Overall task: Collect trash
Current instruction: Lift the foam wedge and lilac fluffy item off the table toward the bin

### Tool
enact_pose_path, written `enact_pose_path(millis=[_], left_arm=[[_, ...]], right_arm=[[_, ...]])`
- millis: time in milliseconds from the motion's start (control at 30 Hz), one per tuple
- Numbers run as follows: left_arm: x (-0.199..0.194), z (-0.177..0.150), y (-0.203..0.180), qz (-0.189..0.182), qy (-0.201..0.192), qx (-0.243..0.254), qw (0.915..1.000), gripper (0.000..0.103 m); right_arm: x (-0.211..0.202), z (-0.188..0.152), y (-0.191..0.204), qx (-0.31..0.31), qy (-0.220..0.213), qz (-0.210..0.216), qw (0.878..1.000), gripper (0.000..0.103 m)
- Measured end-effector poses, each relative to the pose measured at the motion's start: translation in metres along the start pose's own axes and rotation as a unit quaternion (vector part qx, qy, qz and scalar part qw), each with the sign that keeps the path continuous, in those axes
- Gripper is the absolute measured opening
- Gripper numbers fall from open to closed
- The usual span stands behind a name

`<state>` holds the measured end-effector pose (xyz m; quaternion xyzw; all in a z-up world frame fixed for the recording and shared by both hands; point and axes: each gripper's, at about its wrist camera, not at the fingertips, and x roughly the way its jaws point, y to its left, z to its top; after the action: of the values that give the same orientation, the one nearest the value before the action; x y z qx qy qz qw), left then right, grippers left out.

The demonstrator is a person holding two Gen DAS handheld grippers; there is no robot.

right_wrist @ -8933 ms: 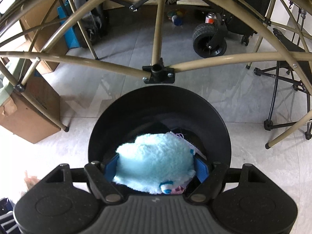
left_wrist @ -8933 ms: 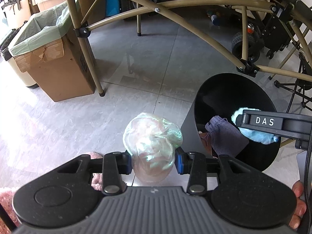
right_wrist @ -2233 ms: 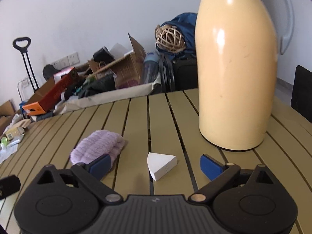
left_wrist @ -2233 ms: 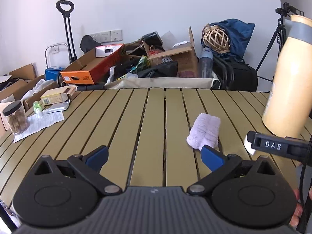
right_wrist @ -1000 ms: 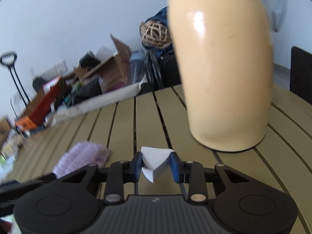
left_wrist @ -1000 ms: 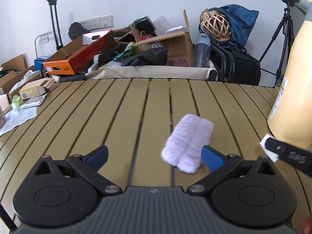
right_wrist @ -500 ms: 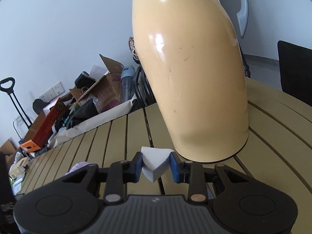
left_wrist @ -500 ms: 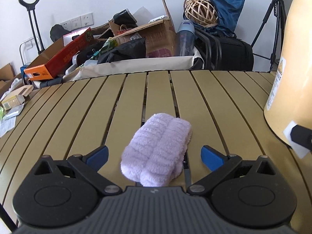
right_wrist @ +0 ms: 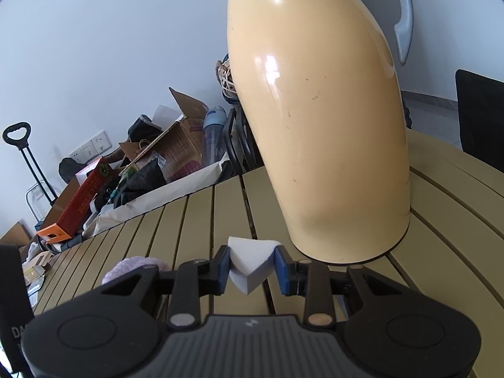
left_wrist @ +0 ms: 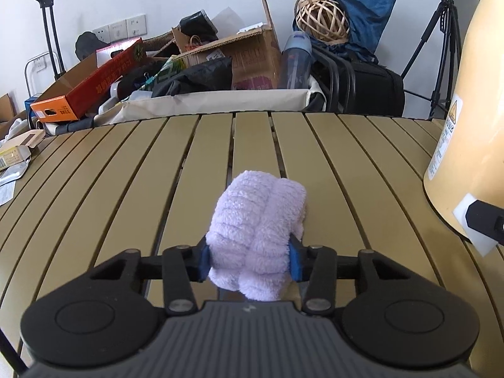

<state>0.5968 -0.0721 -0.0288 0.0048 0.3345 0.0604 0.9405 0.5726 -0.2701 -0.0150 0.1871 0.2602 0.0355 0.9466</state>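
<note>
Left hand-held gripper (left_wrist: pixel 249 260), jaws just closed, pinches lilac fluffy cloth (left_wrist: pixel 256 236) lying on slatted tabletop (left_wrist: pixel 126 173). Cloth looks soft, light, squashy; mid-bundle grip suits. Right hand-held gripper (right_wrist: pixel 252 269) clamps white foam wedge (right_wrist: pixel 250 263), light, springy, near cream jug (right_wrist: pixel 321 126).

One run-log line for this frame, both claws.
left claw: just closed on purple towel | right claw: shut on white wedge | table: thermos upright

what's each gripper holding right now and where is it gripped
Left gripper: fluffy lilac rolled cloth, just clamped across its near end. Right gripper: white wedge-shaped foam piece, pinched across its two sides.
</note>
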Motion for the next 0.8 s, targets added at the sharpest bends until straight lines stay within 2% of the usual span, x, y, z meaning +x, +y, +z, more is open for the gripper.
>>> enact_pose_path(millis=[400,800], left_arm=[[-0.03,-0.007,-0.003,-0.011,-0.028,0.024,0.9993,0.043],[-0.084,-0.019,0.016,-0.011,-0.058,0.015,0.9981,0.043]], right_arm=[[-0.017,0.0,0.001,-0.012,-0.015,0.008,1.0,0.029],[-0.046,0.003,0.015,-0.047,-0.027,0.03,0.998,0.029]])
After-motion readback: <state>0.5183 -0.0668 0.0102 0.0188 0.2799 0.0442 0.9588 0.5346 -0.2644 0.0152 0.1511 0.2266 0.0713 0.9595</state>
